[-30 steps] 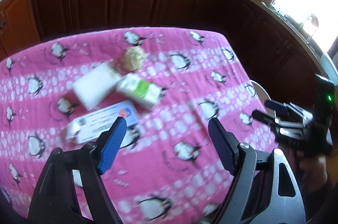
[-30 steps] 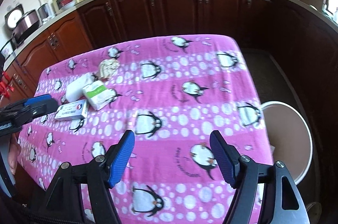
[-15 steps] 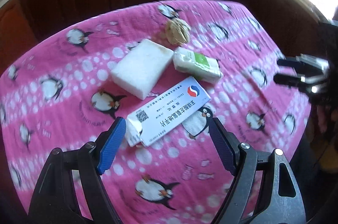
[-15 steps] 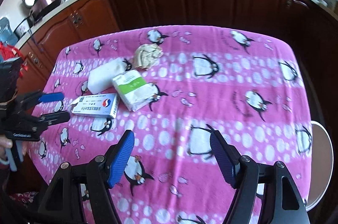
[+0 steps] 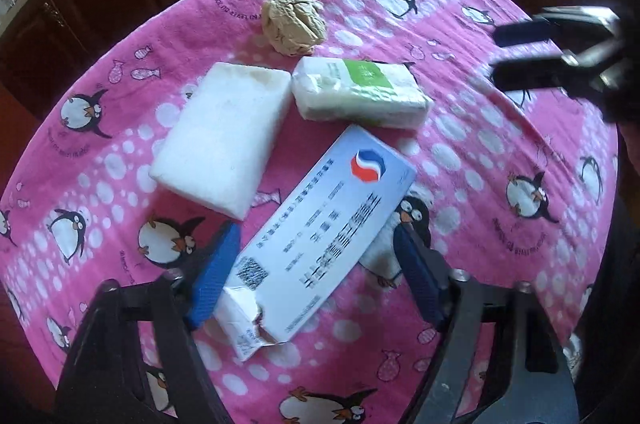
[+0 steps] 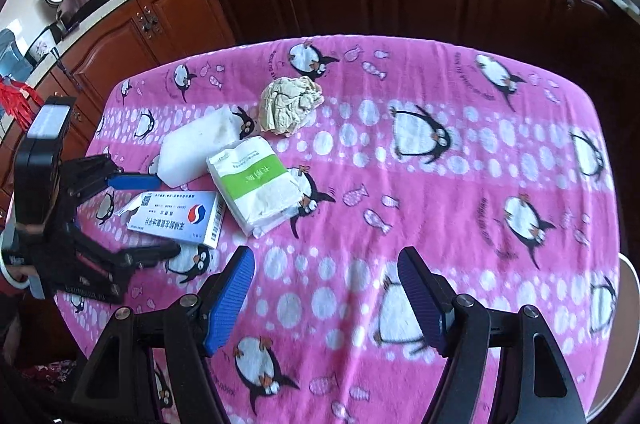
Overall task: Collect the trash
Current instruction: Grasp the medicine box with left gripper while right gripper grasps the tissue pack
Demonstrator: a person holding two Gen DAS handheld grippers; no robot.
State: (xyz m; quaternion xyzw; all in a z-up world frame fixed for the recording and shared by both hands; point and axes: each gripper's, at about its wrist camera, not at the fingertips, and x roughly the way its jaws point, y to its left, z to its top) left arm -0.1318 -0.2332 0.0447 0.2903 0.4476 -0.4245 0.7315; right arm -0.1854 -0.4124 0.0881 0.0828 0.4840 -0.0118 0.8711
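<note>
The torn white-and-blue medicine box [image 5: 320, 244] lies low in the left wrist frame, flat on the pink penguin cloth [image 5: 500, 183]. Your left gripper [image 5: 316, 272] straddles it, jaws closing, its pads not pressing yet. Your right gripper [image 6: 326, 298] hangs released over bare cloth, holding nothing.

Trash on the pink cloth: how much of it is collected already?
None looks collected. The left gripper is closing around the torn medicine box, not yet lifted. Left on the pink cloth: white foam block, tissue pack, crumpled paper ball. The right gripper is empty.
</note>
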